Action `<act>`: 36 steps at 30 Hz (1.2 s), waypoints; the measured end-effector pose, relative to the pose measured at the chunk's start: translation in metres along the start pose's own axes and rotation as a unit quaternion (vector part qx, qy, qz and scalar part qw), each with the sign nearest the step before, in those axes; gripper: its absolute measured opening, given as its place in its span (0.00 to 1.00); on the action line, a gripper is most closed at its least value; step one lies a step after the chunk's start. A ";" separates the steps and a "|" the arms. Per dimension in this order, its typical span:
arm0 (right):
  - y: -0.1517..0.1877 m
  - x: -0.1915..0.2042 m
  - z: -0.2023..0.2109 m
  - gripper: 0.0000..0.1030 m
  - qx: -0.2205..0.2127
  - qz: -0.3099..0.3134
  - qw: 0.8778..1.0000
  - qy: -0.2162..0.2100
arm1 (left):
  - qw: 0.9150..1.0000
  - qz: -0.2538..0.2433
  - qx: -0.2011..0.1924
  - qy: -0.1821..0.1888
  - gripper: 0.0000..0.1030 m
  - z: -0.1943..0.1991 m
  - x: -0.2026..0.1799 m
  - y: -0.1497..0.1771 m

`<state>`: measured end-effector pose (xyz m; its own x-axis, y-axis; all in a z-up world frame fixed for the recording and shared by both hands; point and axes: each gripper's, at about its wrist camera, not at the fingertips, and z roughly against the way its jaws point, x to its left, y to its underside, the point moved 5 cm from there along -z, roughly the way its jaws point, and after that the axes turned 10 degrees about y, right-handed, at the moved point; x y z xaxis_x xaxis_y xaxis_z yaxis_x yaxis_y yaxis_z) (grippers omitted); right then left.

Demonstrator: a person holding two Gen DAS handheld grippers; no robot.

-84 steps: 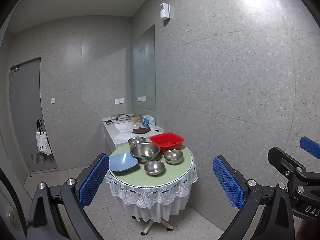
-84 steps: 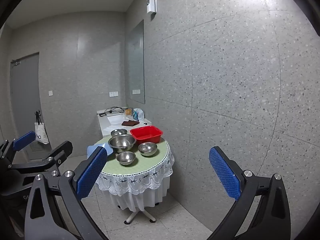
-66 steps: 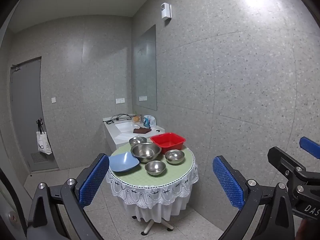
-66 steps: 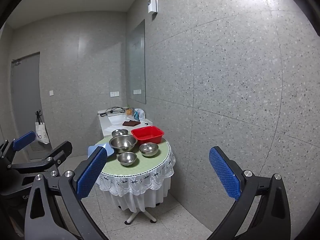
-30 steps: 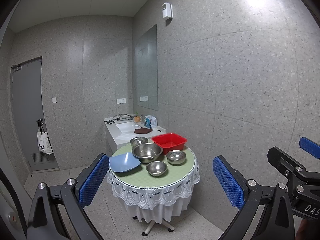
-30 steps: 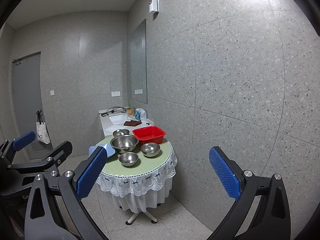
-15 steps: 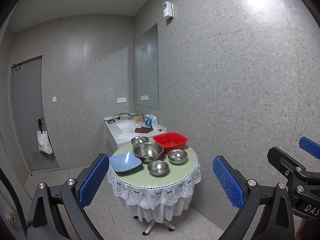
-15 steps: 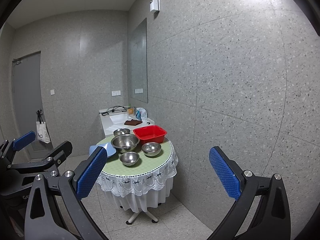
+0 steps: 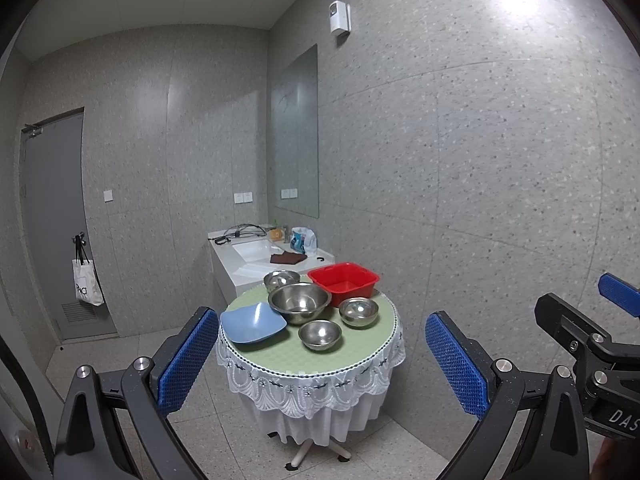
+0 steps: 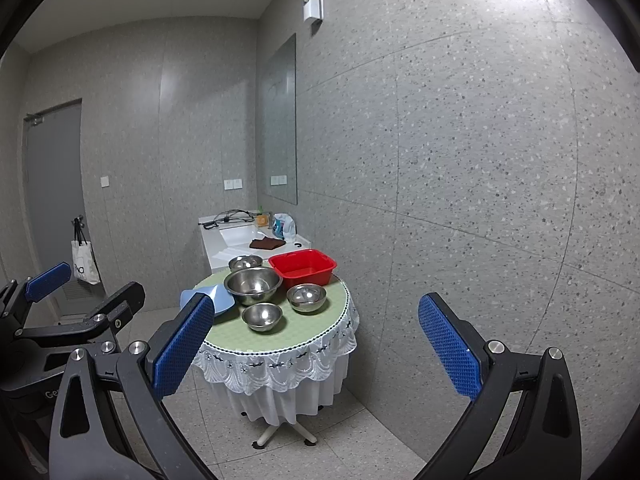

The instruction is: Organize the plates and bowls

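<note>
A small round table with a green cloth and lace skirt stands ahead by the right wall. On it are a blue square plate, a large steel bowl, three smaller steel bowls and a red basin. My left gripper and right gripper are both open and empty, held well short of the table. The right gripper also shows at the left view's right edge.
A white sink counter with a brown cloth, cables and a bag stands behind the table under a mirror. A grey door with a hanging tote bag is at the left. Speckled floor lies between me and the table.
The table and dishes have grown slightly larger and shifted a little right in both views as both grippers drift toward them. Both grippers stay open.
</note>
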<state>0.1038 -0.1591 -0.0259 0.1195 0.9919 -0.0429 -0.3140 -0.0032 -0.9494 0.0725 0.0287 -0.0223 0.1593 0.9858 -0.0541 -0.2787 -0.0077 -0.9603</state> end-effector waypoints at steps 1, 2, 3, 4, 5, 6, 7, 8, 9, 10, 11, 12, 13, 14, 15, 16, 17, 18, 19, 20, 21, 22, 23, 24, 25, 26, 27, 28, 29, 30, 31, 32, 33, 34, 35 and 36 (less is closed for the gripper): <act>0.000 0.002 -0.001 1.00 0.000 0.000 1.000 0.001 | 1.000 0.000 0.000 0.000 0.99 -0.001 0.002 0.000; 0.001 0.004 -0.001 1.00 0.000 0.001 1.000 0.001 | 1.000 0.001 0.001 0.001 0.99 -0.003 0.005 0.000; 0.001 0.006 -0.002 1.00 0.000 0.001 1.000 0.002 | 1.000 0.001 0.002 0.001 0.99 -0.005 0.008 0.000; 0.001 0.008 -0.004 1.00 0.001 0.001 1.000 0.002 | 1.000 0.001 0.002 0.001 0.99 -0.006 0.011 -0.001; 0.001 0.010 -0.005 1.00 0.002 0.001 1.000 0.002 | 1.000 0.001 0.003 0.001 0.99 -0.009 0.014 -0.001; 0.001 0.012 -0.007 1.00 0.002 0.000 1.000 0.001 | 1.000 0.001 0.004 0.001 0.99 -0.011 0.016 -0.002; 0.001 0.015 -0.009 1.00 0.003 0.000 1.000 0.002 | 1.000 0.001 0.005 0.000 0.99 -0.013 0.018 -0.002; 0.001 0.017 -0.011 1.00 0.004 -0.001 1.000 0.001 | 1.000 0.000 0.008 0.000 0.99 -0.017 0.023 -0.003; 0.001 0.020 -0.014 1.00 0.005 -0.001 1.000 0.000 | 1.000 -0.001 0.009 -0.001 0.99 -0.019 0.026 -0.003; 0.002 0.022 -0.016 1.00 0.006 -0.002 1.000 -0.001 | 1.000 -0.002 0.011 -0.001 0.99 -0.022 0.029 -0.003; 0.002 0.025 -0.019 1.00 0.008 -0.002 1.000 -0.001 | 1.000 -0.001 0.012 -0.002 0.99 -0.025 0.032 -0.003; 0.002 0.028 -0.023 1.00 0.012 -0.003 1.000 -0.001 | 1.000 0.000 0.014 -0.002 0.99 -0.028 0.036 -0.003; 0.003 0.031 -0.027 1.00 0.014 -0.003 1.000 -0.003 | 1.000 0.000 0.016 -0.002 0.99 -0.030 0.037 -0.004; 0.003 0.033 -0.030 1.00 0.017 -0.003 1.000 -0.003 | 1.000 0.002 0.020 -0.003 0.99 -0.035 0.042 -0.004; 0.004 0.036 -0.034 1.00 0.020 -0.002 1.000 -0.004 | 1.000 0.003 0.023 -0.005 0.99 -0.040 0.045 -0.005; 0.004 0.040 -0.039 1.00 0.023 -0.001 1.000 -0.006 | 1.000 0.004 0.028 -0.007 0.99 -0.044 0.048 -0.006; 0.004 0.043 -0.045 1.00 0.028 0.000 1.000 -0.009 | 0.999 0.004 0.033 -0.009 0.99 -0.051 0.052 -0.007; 0.004 0.047 -0.051 1.00 0.033 0.002 0.999 -0.013 | 0.999 0.005 0.037 -0.012 0.99 -0.058 0.057 -0.009; 0.004 0.051 -0.057 1.00 0.036 0.004 0.999 -0.016 | 0.999 0.007 0.037 -0.014 0.99 -0.061 0.059 -0.010; 0.003 0.055 -0.063 1.00 0.038 0.007 0.999 -0.019 | 0.999 0.009 0.039 -0.017 0.99 -0.068 0.063 -0.013; 0.003 0.058 -0.069 1.00 0.040 0.008 0.999 -0.023 | 0.999 0.009 0.040 -0.020 0.99 -0.076 0.068 -0.016; 0.002 0.062 -0.076 1.00 0.041 0.010 0.999 -0.026 | 0.999 0.010 0.043 -0.022 0.99 -0.083 0.070 -0.017; 0.002 0.065 -0.084 1.00 0.043 0.011 0.999 -0.029 | 0.999 0.011 0.045 -0.026 0.99 -0.092 0.074 -0.018; 0.002 0.069 -0.092 1.00 0.044 0.012 0.998 -0.033 | 0.998 0.012 0.048 -0.031 0.99 -0.103 0.079 -0.019; 0.002 0.073 -0.102 1.00 0.046 0.014 0.998 -0.038 | 0.998 0.012 0.050 -0.034 0.99 -0.112 0.082 -0.020; 0.002 0.077 -0.113 1.00 0.049 0.016 0.998 -0.042 | 0.998 0.012 0.053 -0.038 0.99 -0.123 0.085 -0.021; 0.002 0.081 -0.122 1.00 0.051 0.017 0.997 -0.047 | 0.997 0.013 0.057 -0.043 0.99 -0.138 0.090 -0.024; 0.002 0.086 -0.137 1.00 0.054 0.018 0.997 -0.053 | 0.997 0.012 0.059 -0.045 0.99 -0.148 0.091 -0.026; 0.001 0.090 -0.148 1.00 0.056 0.018 0.997 -0.058 | 0.997 0.011 0.061 -0.050 0.99 -0.169 0.094 -0.031; -0.001 0.095 -0.164 1.00 0.056 0.019 0.996 -0.064 | 0.997 0.011 0.064 -0.052 0.99 -0.182 0.098 -0.034; -0.002 0.099 -0.175 1.00 0.056 0.019 0.996 -0.067 | 0.996 0.010 0.065 -0.054 0.99 -0.198 0.101 -0.038; -0.004 0.103 -0.191 1.00 0.057 0.019 0.996 -0.071 | 0.996 0.010 0.069 -0.057 0.99 -0.218 0.107 -0.044; -0.007 0.107 -0.206 1.00 0.059 0.018 0.995 -0.076 | 0.995 0.009 0.076 -0.062 0.99 -0.244 0.113 -0.051; -0.009 0.112 -0.224 1.00 0.064 0.017 0.994 -0.081 | 0.995 0.009 0.079 -0.064 0.99 -0.258 0.118 -0.055; -0.012 0.117 -0.242 1.00 0.071 0.014 0.994 -0.085 | 0.994 0.008 0.085 -0.067 0.99 -0.279 0.124 -0.060; -0.013 0.121 -0.258 1.00 0.078 0.011 0.993 -0.090 | 0.994 0.009 0.090 -0.068 0.99 -0.301 0.131 -0.065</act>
<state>0.3652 -0.0718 -0.0986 -0.0556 0.9984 0.0058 -0.4584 -0.0203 -0.8885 0.3962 0.1080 -0.0493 0.0263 0.9994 -0.0210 -0.4473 -0.0070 -0.8943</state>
